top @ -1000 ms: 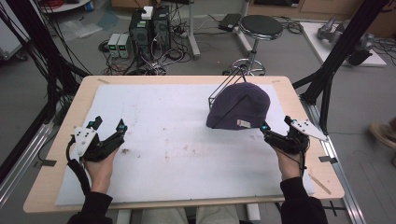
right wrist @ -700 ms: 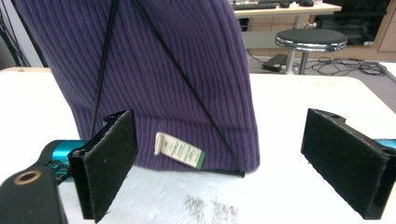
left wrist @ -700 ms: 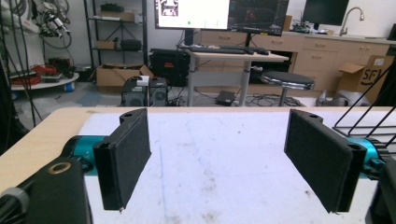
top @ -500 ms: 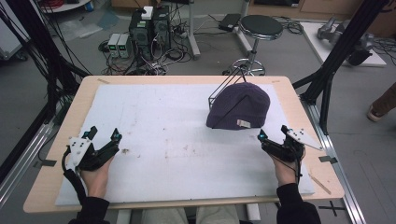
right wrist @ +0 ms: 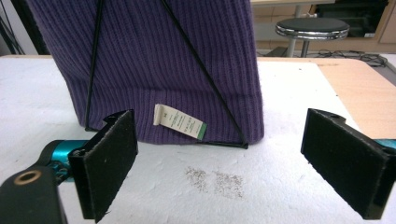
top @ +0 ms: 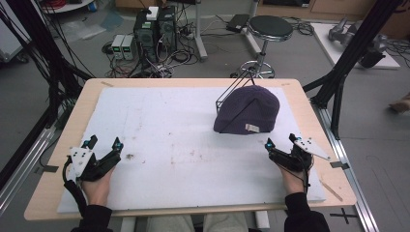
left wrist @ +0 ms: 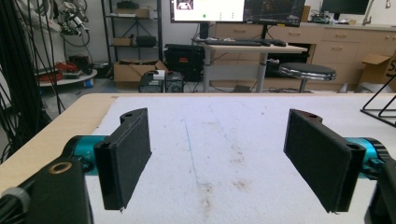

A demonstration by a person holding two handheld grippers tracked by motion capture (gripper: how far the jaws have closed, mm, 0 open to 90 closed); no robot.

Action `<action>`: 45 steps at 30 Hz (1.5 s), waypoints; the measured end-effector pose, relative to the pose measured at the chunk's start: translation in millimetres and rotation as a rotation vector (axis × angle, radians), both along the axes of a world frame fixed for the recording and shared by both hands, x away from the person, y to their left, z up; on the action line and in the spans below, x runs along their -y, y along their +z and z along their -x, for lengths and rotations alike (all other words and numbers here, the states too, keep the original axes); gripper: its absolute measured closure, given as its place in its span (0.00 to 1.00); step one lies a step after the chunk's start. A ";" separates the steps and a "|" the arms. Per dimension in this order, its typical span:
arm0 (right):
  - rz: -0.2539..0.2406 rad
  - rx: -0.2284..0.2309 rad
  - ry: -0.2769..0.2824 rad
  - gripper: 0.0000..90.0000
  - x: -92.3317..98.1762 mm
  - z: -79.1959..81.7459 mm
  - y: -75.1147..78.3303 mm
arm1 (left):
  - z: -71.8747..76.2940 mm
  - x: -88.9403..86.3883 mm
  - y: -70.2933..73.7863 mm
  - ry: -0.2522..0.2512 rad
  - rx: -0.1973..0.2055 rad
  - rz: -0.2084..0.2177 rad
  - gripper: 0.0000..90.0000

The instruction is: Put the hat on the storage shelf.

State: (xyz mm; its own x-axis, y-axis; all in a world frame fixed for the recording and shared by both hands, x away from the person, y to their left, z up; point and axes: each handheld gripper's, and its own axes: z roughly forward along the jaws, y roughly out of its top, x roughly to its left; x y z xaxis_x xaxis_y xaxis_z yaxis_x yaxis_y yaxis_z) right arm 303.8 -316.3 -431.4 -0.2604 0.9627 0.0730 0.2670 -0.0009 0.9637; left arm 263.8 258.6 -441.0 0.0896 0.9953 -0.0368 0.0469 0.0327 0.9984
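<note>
Purple ribbed-knit hat [top: 247, 109], white label [right wrist: 179, 122] green-edged; black wire stand [top: 235, 86]; white stained mat [top: 169, 130]; tan table [top: 53, 159].

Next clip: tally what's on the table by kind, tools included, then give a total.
Purple ribbed knit beanie: 1
Black wire stand the beanie sits on: 1
White foam mat covering the tabletop: 1
Hand-held tongs, both open: 2, left and right
Total: 5
</note>
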 end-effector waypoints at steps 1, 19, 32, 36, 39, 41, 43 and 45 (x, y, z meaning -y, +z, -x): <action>0.001 -0.002 -0.001 0.11 -0.7 0.5 -0.2 | 1.0 -0.4 -0.3 0.001 0.000 -0.001 0.26; 0.011 0.002 0.029 0.11 -9.4 2.6 -15.7 | 3.1 -3.0 -6.2 0.001 -0.010 -0.011 0.26; 0.016 0.033 0.030 0.11 -12.1 5.8 -11.7 | 2.0 -1.1 -7.0 -0.013 -0.014 -0.006 0.26; 0.026 0.046 0.022 0.11 -10.8 6.6 -10.5 | 1.8 -1.3 -7.4 -0.014 -0.019 -0.007 0.26; 0.022 0.037 0.023 0.11 -11.3 6.7 -10.8 | 1.5 -1.7 -8.1 -0.011 -0.020 0.002 0.26; 0.028 0.040 0.028 0.11 -11.1 5.9 -11.2 | 1.6 -2.2 -8.4 -0.009 -0.021 0.007 0.26; 0.033 0.041 0.030 0.11 -11.1 5.6 -11.3 | 1.7 -2.3 -8.5 -0.008 -0.020 0.009 0.27; 0.029 0.037 0.032 0.11 -11.6 6.1 -11.3 | 1.6 -2.5 -8.6 -0.007 -0.021 0.007 0.27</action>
State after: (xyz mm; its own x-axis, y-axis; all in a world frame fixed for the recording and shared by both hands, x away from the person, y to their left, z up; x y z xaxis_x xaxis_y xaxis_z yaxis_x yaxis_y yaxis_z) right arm 297.8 -304.7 -442.8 -0.2928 0.9555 0.0352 0.2310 0.0350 0.9723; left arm 262.2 261.0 -449.6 0.0958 0.9944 -0.0455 0.0679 0.0391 0.9969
